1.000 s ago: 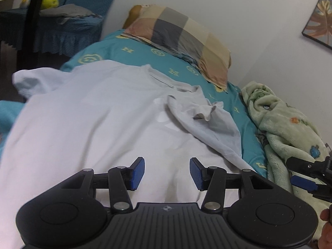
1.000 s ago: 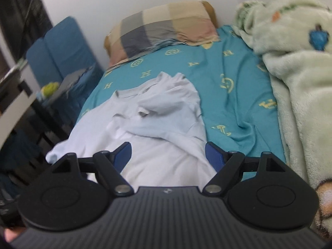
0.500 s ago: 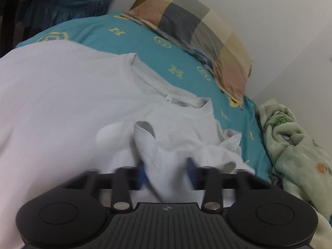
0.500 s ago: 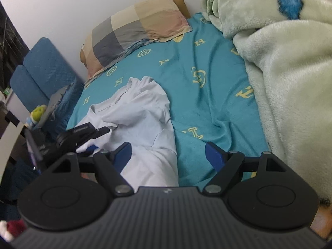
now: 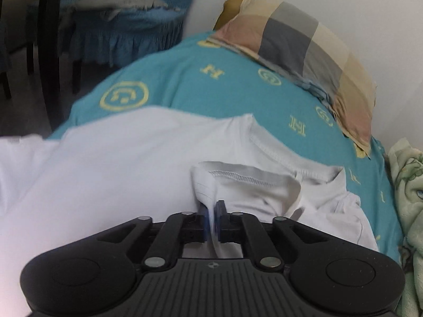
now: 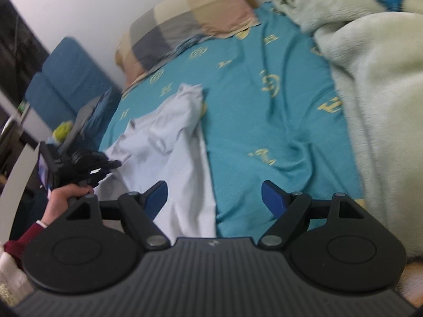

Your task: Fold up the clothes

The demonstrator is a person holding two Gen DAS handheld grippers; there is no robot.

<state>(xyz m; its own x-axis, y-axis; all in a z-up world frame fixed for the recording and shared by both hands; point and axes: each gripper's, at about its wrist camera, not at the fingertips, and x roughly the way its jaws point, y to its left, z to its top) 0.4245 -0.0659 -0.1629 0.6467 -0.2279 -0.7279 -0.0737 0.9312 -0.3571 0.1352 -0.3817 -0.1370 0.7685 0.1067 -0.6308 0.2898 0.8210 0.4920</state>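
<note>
Left wrist view: left gripper (image 5: 212, 218) has its blue pads pressed together on a fold of the white T-shirt (image 5: 127, 174); a strip of cloth runs between them and hangs below.
T-shirt: spread over the bed (image 5: 185, 79) near its side edge, collar (image 5: 267, 150) toward the pillow end, a stitched hem turned back just past the pads.
Right wrist view: right gripper (image 6: 214, 196) spread wide, nothing between its pads; it sits above the T-shirt's lower edge where white cloth meets teal sheet.
Left hand (image 6: 67, 198): wrapped round the left gripper's handle, dark red sleeve (image 6: 25, 237) at the wrist.
Pillow (image 5: 298, 50): checked, at the head of the bed against the wall.
Blanket (image 6: 370, 84): pale green fleece, bunched along the bed's far side.
Blue chair (image 6: 68, 79): beside the bed near the head; a yellow-green object on it, possibly a soft toy, too blurred to tell.
</note>
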